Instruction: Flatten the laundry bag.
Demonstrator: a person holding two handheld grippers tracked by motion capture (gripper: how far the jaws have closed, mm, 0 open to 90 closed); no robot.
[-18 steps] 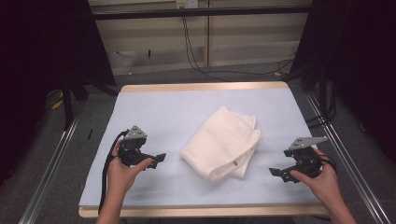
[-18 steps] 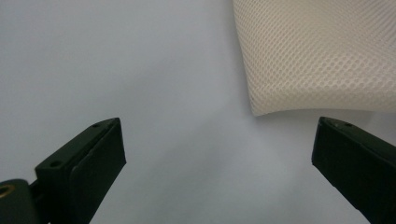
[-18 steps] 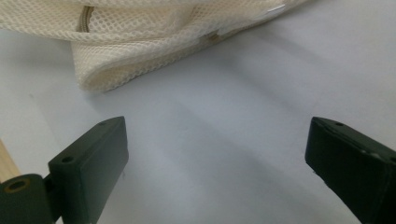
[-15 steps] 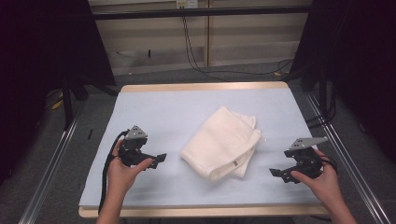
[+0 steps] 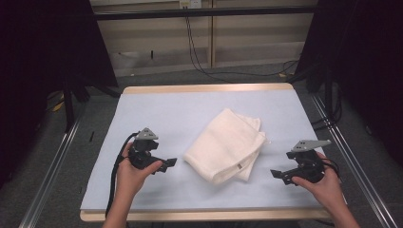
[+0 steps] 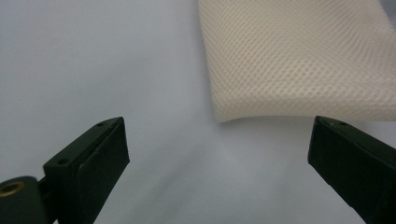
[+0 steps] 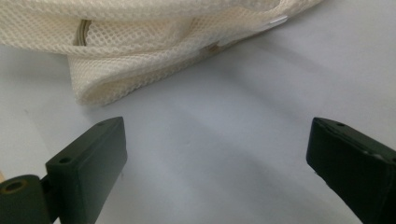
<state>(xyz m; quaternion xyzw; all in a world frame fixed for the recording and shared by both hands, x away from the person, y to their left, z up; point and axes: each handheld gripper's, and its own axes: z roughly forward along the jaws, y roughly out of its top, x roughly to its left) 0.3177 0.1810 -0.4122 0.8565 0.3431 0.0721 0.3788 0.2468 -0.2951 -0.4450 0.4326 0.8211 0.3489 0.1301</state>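
Looking like the approach stage: the folded cream mesh cloth (image 5: 225, 145) lies between the left gripper (image 5: 170, 162) and the right gripper (image 5: 275, 173), touching neither. Both have jaws wide apart, nothing in them. Next, I'd guess each closes in on a near edge to pinch it.

My desk (image 5: 199, 216) has a light wooden top whose bare edge shows along the near and far sides. A pale blue-white sheet (image 5: 161, 114) covers nearly all of it, lying flat and smooth. On the sheet, a little right of the middle, lies a folded cream mesh cloth (image 5: 225, 145), set at a slant, its layers stacked and a small tag showing at its near edge.
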